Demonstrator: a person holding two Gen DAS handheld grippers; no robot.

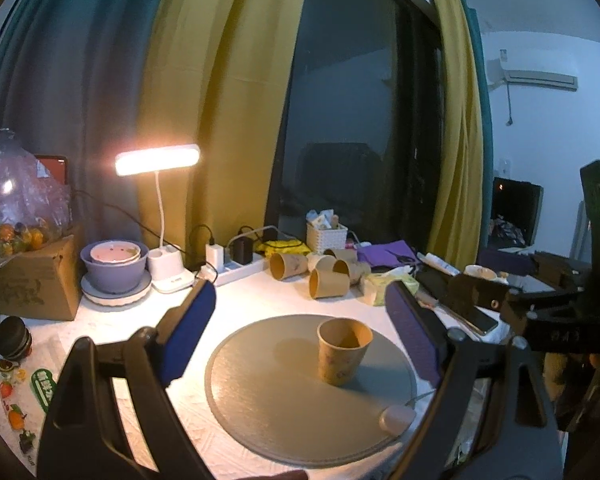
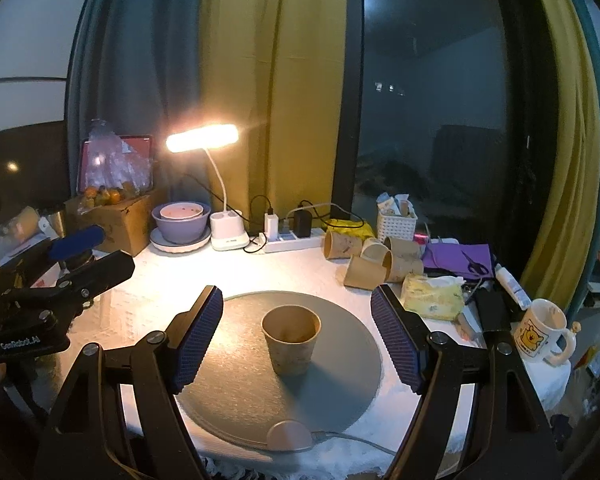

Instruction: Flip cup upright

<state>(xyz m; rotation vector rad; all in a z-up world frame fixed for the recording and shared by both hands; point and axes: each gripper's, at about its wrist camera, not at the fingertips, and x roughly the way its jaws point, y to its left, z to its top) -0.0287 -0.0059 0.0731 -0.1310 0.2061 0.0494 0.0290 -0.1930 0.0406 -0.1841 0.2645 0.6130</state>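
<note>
1. Hidden or unclear: the print on the paper cup (image 2: pixel 291 339) is too faint to identify. The inside bottom of the cup is in shadow. The fingers' bases and handles are cut off by the lower frame edge in both views.
2. Writing: the left gripper's body, seen at the left edge of the right wrist view, bears white lettering that appears to read "GenRobot.AI". The white mug (image 2: pixel 539 335), to the right of the right fingers, carries a yellow cartoon bear label; its text is illegible.
3. Task item: the paper cup (image 1: pixel 343 351) is brown, tapered, standing upright with its mouth up on the round grey mat (image 2: pixel 340 392).
4. Left gripper (image 1: pixel 300 334): fingers spread wide, holding nothing. The cup stands between them, nearer the right finger and apart from both.
5. Right gripper (image 2: pixel 296 336): fingers spread wide, holding nothing. The cup stands about midway between the blue pads (image 2: pixel 198 336), touching neither.
6. Beyond the fingertips, several spare paper cups (image 2: pixel 374 262) lie on their sides on the white surface (image 2: pixel 148 300), near the lit desk lamp (image 2: pixel 202 138).
</note>
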